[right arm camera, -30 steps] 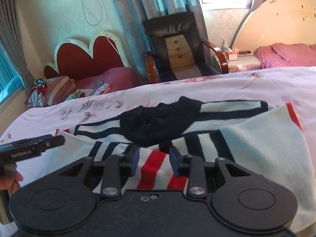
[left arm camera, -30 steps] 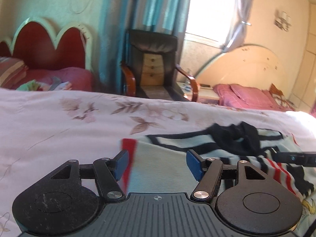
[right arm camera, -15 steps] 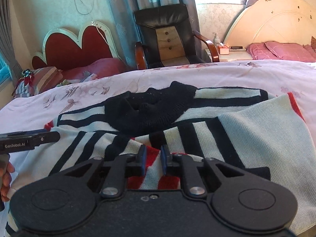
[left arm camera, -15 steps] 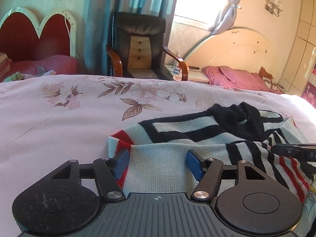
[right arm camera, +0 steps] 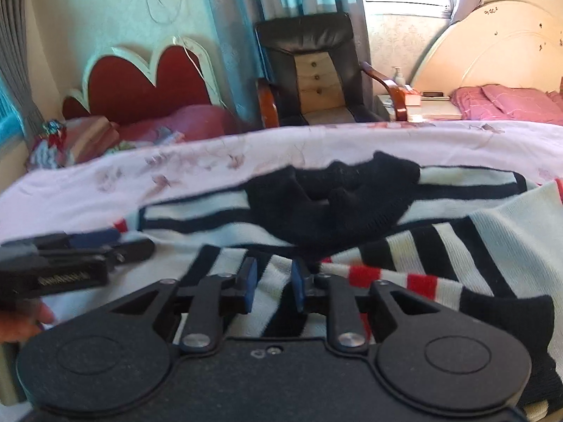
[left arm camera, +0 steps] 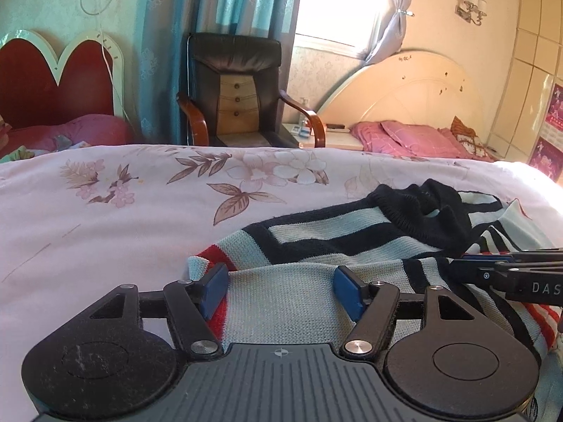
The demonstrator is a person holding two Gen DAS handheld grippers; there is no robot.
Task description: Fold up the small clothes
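A small knitted sweater, pale with black and red stripes and a black collar, lies on the floral bedsheet. My left gripper is open, its blue pads either side of the sweater's pale left fold, low over it. In the right wrist view the sweater spreads ahead, one sleeve folded across the body. My right gripper is partly open over a striped fold of fabric that rises between the pads. Each gripper shows in the other's view: the right, the left.
A black armchair stands beyond the bed's far edge. A red scalloped headboard is at the left, a cream headboard with pink pillows at the right. Bare sheet lies left of the sweater.
The left gripper moved right over the sweater's left part and stayed open. The right gripper closed on the striped fabric half a second ago, then widened again and moved left.
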